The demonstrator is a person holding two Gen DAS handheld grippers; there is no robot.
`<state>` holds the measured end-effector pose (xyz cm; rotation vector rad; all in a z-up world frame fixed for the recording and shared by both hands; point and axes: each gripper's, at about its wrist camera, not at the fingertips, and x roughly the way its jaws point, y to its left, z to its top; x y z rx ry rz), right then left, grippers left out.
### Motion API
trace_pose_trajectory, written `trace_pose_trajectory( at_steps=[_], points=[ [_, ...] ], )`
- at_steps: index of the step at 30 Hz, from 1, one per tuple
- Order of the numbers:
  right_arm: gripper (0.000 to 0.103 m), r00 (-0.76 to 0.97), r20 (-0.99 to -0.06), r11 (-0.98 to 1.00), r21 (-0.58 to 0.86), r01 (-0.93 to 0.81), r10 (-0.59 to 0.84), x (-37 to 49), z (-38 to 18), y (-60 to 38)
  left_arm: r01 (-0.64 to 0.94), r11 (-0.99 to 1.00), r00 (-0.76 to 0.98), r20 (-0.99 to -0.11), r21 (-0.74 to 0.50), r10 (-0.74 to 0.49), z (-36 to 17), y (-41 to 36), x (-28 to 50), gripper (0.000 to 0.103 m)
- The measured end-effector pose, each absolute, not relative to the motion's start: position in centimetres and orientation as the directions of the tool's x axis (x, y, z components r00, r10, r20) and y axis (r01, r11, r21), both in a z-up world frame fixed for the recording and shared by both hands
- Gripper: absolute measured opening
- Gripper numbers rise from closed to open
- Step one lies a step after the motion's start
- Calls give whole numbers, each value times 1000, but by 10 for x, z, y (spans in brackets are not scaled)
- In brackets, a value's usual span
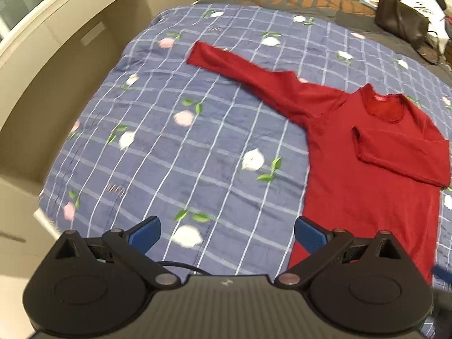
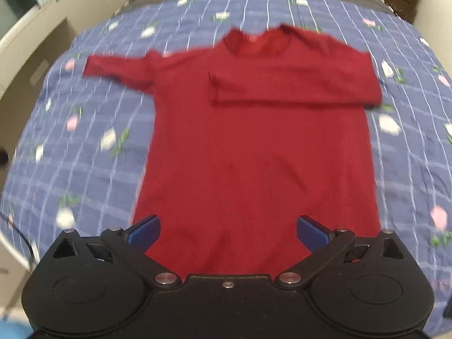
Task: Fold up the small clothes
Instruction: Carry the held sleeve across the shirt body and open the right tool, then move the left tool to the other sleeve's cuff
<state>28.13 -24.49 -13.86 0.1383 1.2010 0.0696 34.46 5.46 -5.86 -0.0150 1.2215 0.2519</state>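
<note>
Folding is partway along: the red shirt point(image 2: 254, 147) lies flat on the bed's blue floral quilt point(image 1: 169, 147), its right sleeve point(image 2: 293, 84) already laid across the chest while the left sleeve point(image 1: 254, 70) stretches out over the quilt. Both claws hover empty with jaws spread wide, the left claw point(image 1: 227, 236) beside the hem, the right claw point(image 2: 228, 233) over it. Next, I judge, the left claw must reach that outstretched cuff, pinch it, and carry it across the body.

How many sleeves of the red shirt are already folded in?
1. The right sleeve lies folded across the chest of the red shirt; the left sleeve is stretched out over the blue bedspread.
</note>
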Motion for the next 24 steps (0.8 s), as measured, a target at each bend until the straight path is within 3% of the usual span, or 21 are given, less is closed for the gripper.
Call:
trace_pose_trajectory(
  at_steps=[6,15,24],
  points=[
    [102,322,-938,991,137,-4,131,224,-142,-261,-260,959,305,-932,115,195,-51,57,295,103],
    [102,310,-939,988,150,-23,149,207,-143,-256,-365,923,286,-929,121,235,-37,75,221,103],
    [102,331,-926,983,159,-92,181,220,-131,-228,-469,880,298,-923,80,243,-27,128,219,103]
  ],
)
